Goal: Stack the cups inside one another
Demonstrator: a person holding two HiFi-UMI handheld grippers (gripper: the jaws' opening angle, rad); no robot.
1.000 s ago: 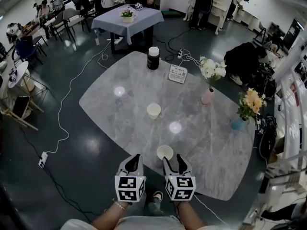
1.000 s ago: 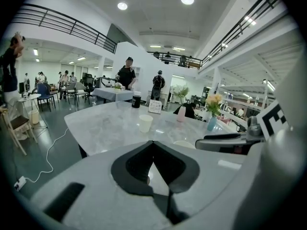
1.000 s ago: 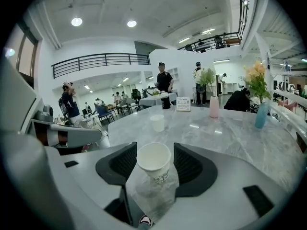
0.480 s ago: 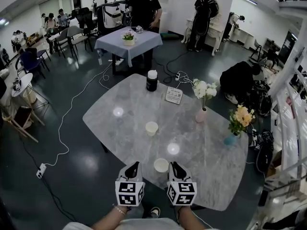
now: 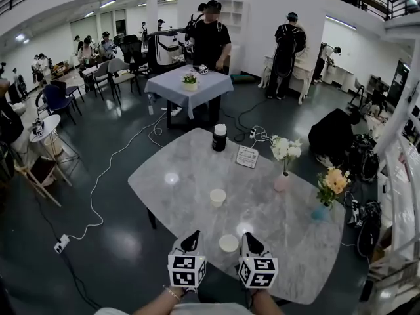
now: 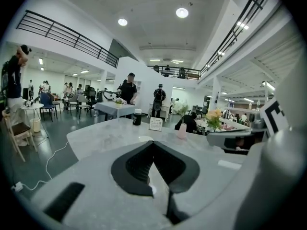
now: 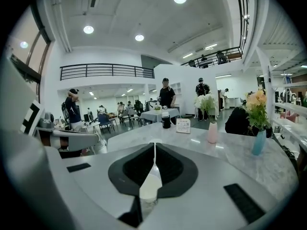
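Looking along the right gripper (image 7: 154,146): just clamped shut, tips touching, nothing pinched. Past that, marble table (image 7: 230,150) with pink vase (image 7: 212,132), blue vase (image 7: 258,143), dark jar (image 7: 166,120).

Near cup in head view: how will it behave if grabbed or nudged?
The near cup looks small, thin-walled and disposable, so probably light and easy to squash under a hard pinch. It stands upright on the glossy table, so a nudge would likely slide it rather than tip it. Contents can't be made out.
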